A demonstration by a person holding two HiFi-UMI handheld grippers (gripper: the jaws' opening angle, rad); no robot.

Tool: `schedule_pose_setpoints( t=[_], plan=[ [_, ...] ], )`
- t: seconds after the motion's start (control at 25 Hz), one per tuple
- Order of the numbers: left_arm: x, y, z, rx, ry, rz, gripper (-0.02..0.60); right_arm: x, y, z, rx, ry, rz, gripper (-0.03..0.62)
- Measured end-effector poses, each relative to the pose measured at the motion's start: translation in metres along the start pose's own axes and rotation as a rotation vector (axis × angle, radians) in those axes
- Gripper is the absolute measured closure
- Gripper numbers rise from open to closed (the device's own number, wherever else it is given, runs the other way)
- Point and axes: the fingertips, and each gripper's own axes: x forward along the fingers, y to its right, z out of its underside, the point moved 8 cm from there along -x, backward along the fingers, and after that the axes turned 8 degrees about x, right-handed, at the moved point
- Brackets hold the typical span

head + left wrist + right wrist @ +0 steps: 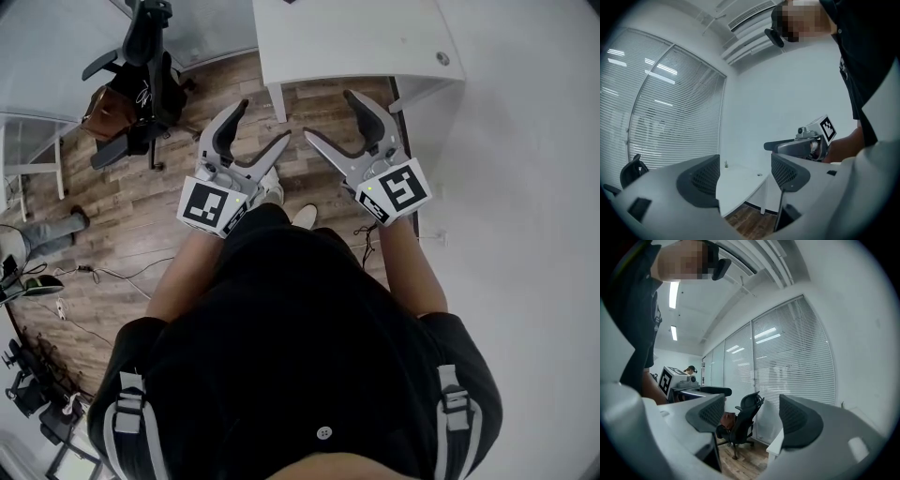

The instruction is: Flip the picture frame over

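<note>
Wooden floor underfoot, left gripper at eleven o'clock, right gripper at one o'clock, both jaws spread wide and empty, white table at twelve o'clock.

The head camera looks steeply down from above the person, with the rectangular white table at the far top edge and brown wood-plank floor before it. The camera on the left gripper sits close behind its jaws and faces level at that table's corner, while the one on the right gripper faces level to the table's left, toward the black office chair and slatted white window blinds. All three views share the table and floor; the chair also shows in the head view, left of the table.
</note>
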Motion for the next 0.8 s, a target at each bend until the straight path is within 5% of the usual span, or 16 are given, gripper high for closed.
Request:
schedule_pose_setpoints(
  t=[0.8],
  plan=[
    [0.095,-0.172,0.033,-0.045,0.016,0.022,0.253,0.158,0.103,-0.013,0.014,-0.043,0.051,0.232]
  ],
)
